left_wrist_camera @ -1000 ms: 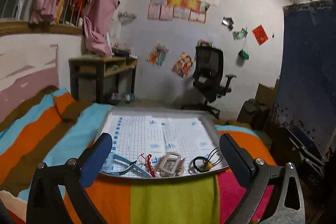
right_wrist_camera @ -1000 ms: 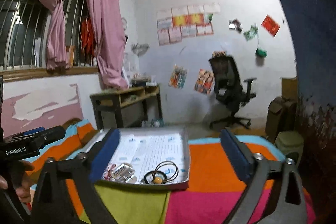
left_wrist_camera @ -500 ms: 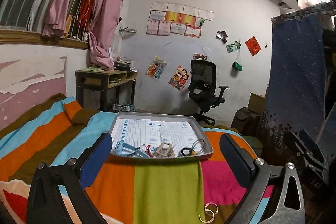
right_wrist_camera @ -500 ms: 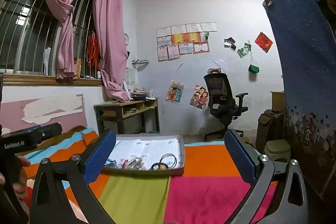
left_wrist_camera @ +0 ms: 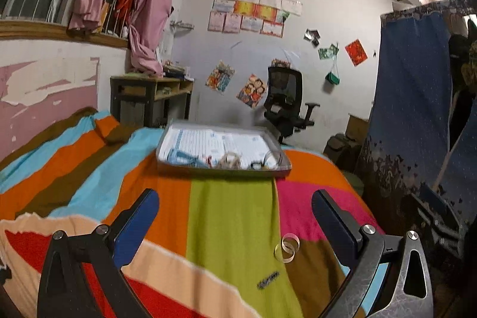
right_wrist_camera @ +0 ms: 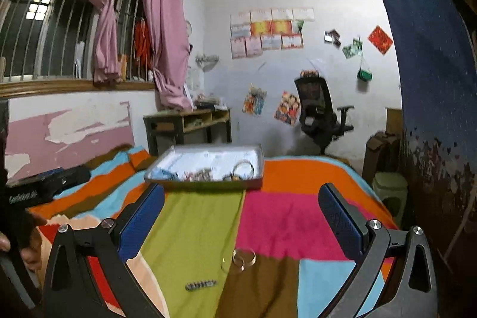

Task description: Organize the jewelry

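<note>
A grey metal tray lined with squared paper lies on the striped blanket, holding several jewelry pieces along its near edge. Closer to me, gold rings and a small dark beaded clip lie loose on the blanket. My left gripper is open, with nothing between its blue pads, and hangs above the blanket short of the rings. My right gripper is open too, with the rings lying below and between its fingers. The left tool's body shows at the left of the right wrist view.
The striped blanket covers the bed. A desk stands by the wall at left, an office chair beyond the bed, and a blue curtain hangs on the right. A person's hand holds the left tool.
Both grippers have pulled back from the tray toward the near end of the bed. The tray looks smaller and farther now, and the rings and clip have come into view.
</note>
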A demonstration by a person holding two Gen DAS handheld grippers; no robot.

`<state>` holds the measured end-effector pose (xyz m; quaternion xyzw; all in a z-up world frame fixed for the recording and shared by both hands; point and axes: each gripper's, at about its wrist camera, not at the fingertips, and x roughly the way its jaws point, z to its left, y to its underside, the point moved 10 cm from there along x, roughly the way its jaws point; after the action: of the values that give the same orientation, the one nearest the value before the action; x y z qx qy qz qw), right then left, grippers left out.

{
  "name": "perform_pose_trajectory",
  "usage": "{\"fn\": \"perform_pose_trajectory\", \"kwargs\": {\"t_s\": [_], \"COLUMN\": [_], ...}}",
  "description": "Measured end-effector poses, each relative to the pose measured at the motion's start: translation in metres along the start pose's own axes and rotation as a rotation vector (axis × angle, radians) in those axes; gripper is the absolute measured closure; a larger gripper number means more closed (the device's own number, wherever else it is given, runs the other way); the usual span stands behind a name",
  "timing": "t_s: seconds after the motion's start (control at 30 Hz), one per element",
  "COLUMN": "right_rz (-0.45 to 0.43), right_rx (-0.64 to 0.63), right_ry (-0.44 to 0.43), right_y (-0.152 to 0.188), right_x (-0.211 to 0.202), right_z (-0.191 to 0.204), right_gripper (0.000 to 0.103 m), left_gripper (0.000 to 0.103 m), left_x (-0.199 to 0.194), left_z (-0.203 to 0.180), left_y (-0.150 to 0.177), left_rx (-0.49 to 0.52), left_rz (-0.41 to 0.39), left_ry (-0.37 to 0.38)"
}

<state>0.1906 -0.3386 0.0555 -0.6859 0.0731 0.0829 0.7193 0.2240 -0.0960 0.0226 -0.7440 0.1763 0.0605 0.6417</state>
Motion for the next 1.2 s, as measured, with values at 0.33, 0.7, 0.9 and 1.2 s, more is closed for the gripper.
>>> {"fn": "perform_pose_trajectory", "kwargs": {"t_s": [0.33, 0.7, 0.9, 1.2], "right_rz": [0.203, 0.246, 0.225, 0.272], "right_rx": [0.038, 0.047, 0.055, 0.037], "right_ry": [0.041, 0.051, 0.058, -0.015], "right_y": [0.039, 0.049, 0.050, 0.065], "right_x": [0.040, 0.049, 0.070, 0.130], "right_z": [-0.023, -0.021, -0.034, -0.048], "right_gripper": [0.001, 0.001, 0.001, 0.001], "left_gripper": [0.000, 0.000, 0.000, 0.000], "left_x": [0.009, 0.032, 0.056, 0.095], "left_z": [0.002, -0.005, -0.010, -0.035], "left_y": [0.043, 0.054, 0.065, 0.094], "left_rx": [0.025, 0.063, 0.077, 0.129], "left_rz": [0.109, 0.155, 0.196, 0.272], "left_ry": [0.002, 0.022, 0.037, 0.158]}}
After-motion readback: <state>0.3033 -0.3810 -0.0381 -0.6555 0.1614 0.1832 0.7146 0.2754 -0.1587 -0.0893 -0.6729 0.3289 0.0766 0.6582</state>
